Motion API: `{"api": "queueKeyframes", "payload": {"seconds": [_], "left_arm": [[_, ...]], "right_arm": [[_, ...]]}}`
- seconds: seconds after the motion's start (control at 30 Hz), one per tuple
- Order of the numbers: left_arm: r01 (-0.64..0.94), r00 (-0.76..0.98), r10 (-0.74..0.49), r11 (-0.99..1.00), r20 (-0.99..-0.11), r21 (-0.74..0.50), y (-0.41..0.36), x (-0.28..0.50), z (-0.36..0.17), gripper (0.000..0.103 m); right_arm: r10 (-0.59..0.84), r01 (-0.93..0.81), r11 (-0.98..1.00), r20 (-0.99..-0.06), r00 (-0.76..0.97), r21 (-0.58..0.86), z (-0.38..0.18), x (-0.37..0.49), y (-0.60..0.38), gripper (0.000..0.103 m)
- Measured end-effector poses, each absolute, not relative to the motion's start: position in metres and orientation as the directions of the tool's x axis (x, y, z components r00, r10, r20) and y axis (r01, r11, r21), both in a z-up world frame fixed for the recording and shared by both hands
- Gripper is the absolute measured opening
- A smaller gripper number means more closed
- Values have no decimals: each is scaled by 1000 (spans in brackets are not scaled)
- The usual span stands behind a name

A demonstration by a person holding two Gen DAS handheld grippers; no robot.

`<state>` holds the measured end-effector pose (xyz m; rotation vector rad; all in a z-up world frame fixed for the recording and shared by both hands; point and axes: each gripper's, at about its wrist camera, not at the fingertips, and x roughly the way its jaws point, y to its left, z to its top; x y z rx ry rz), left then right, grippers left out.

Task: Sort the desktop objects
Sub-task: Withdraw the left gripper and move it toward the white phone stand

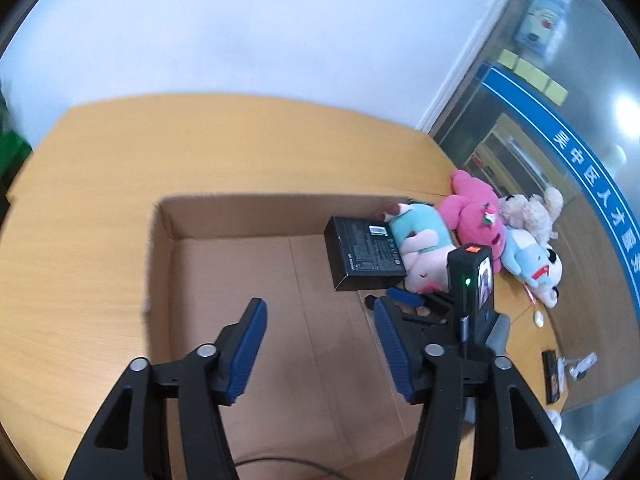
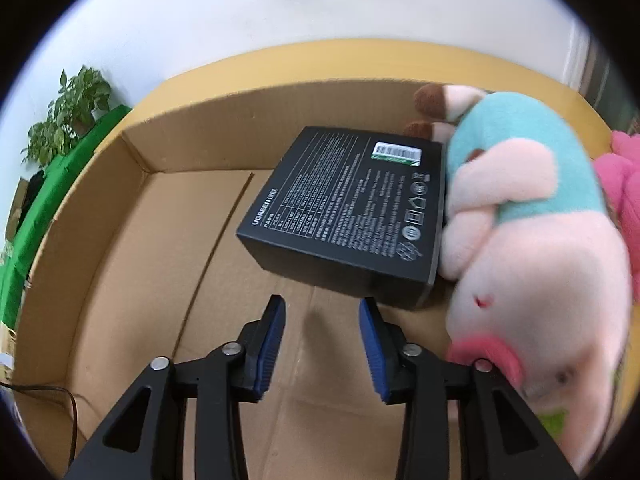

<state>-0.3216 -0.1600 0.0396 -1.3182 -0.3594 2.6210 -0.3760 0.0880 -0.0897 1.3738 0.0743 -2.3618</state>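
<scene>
An open cardboard box (image 1: 162,264) sits on the wooden table (image 1: 80,280). Inside it at the far right lie a black product box (image 1: 364,254) and a pink pig plush in a teal shirt (image 1: 420,248). My left gripper (image 1: 320,312) is open and empty above the box floor. The right gripper (image 1: 404,300) shows in the left wrist view just in front of the black box. In the right wrist view the right gripper (image 2: 322,308) is open and empty, just short of the black box (image 2: 348,208), with the pig plush (image 2: 532,240) to its right.
A pink plush (image 1: 472,208), a beige plush (image 1: 528,210) and a blue-and-white plush (image 1: 532,264) lie on the table right of the box. A small dark item (image 1: 552,376) and a white packet (image 1: 580,364) lie near the table's right edge. A potted plant (image 2: 68,112) stands far left.
</scene>
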Motion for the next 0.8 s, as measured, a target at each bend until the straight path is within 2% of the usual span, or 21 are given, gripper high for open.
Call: {"api": "queueKeyframes", "payload": {"seconds": [0.07,0.17,0.3,0.47,0.67,0.8], "left_arm": [[-64,-612,227,-969,-758,-239,-158,-303,60,67],[-84,-654,182,-982,-734,-168,-156,-269,91,74],[-68,-703,116,-993,-701,-97,-159,-223,119,83],[1,-742,18,-1000,-670,-28,-169,-173,128,92],[32,-753,-11,-999,-658,-20,-169,-132,98,92],[29,-770,-12,-999,-638,-16,-157,-105,76,92]], "right_arm": [[-318,367,-919,-823,-470,146,-69,-363,95,68],[-316,389,-916,-770,-555,96,-26,-330,113,79],[-299,391,-919,-727,-618,46,13,-282,147,80],[-263,399,-917,-743,-616,-6,12,-233,180,80],[-235,376,-926,-768,-596,-8,-23,-197,183,80],[-241,391,-920,-749,-617,-26,-27,-168,180,80]]}}
